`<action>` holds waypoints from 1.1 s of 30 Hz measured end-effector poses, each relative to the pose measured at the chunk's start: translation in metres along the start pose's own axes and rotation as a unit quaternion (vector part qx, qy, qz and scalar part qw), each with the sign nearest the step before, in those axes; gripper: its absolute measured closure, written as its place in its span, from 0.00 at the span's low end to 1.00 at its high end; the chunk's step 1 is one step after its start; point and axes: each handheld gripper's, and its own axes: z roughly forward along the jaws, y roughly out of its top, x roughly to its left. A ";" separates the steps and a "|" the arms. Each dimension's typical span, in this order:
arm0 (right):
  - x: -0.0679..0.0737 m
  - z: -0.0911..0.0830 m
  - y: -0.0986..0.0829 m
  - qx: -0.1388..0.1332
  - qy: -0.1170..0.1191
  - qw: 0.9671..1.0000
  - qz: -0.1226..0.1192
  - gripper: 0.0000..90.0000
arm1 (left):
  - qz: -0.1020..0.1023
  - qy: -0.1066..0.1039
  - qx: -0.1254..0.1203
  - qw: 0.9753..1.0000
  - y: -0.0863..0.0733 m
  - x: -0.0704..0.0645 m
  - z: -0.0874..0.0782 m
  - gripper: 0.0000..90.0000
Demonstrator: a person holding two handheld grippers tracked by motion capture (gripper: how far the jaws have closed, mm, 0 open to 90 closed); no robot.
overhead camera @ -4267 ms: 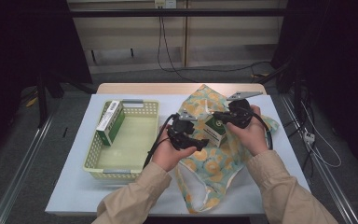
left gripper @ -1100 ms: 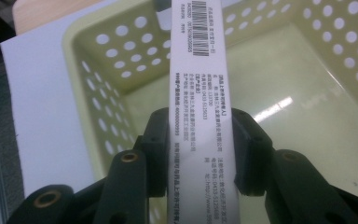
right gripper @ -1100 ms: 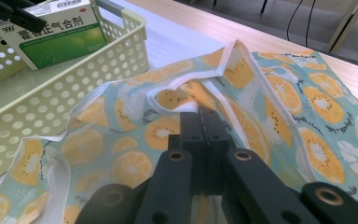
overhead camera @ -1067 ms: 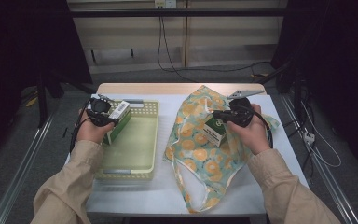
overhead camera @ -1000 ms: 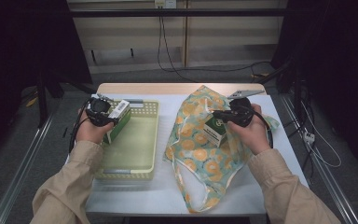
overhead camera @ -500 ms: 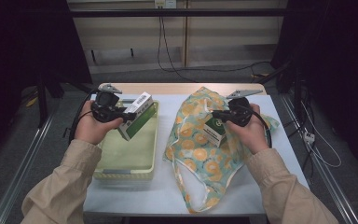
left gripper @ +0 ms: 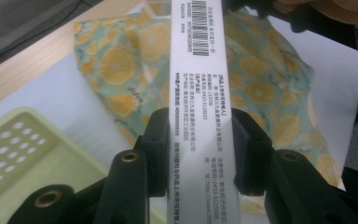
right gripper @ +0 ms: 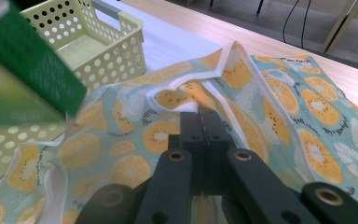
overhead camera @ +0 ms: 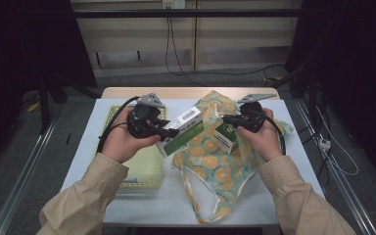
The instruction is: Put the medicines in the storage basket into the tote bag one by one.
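Over the bag (overhead camera: 210, 161) we are carrying the box (overhead camera: 183, 129), left gripper (left gripper: 200, 154) pinching it; right gripper (right gripper: 204, 126), jaws pressed together on the rim, should be holding the mouth wide.

— Where is the green and white box (overhead camera: 182, 130)?
— Lifted, tilted, over the left edge of the orange-print bag (overhead camera: 215, 161), its barcode side up.
— And the bag?
— It lies on the table, right of the yellow basket (overhead camera: 132, 169); a second box (overhead camera: 223, 138) stands on it.
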 end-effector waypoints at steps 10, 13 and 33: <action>0.003 -0.001 0.003 -0.003 0.002 1.000 -0.003 1.00 | 0.003 -0.024 0.030 0.999 -0.003 -0.018 0.045 0.70; 0.003 -0.003 0.004 -0.005 0.002 1.000 -0.004 1.00 | 0.006 -0.038 0.031 0.999 -0.003 -0.024 0.053 0.70; 0.006 -0.011 0.010 -0.007 0.001 1.000 -0.010 1.00 | 0.001 -0.068 0.053 0.996 -0.004 -0.049 0.136 0.70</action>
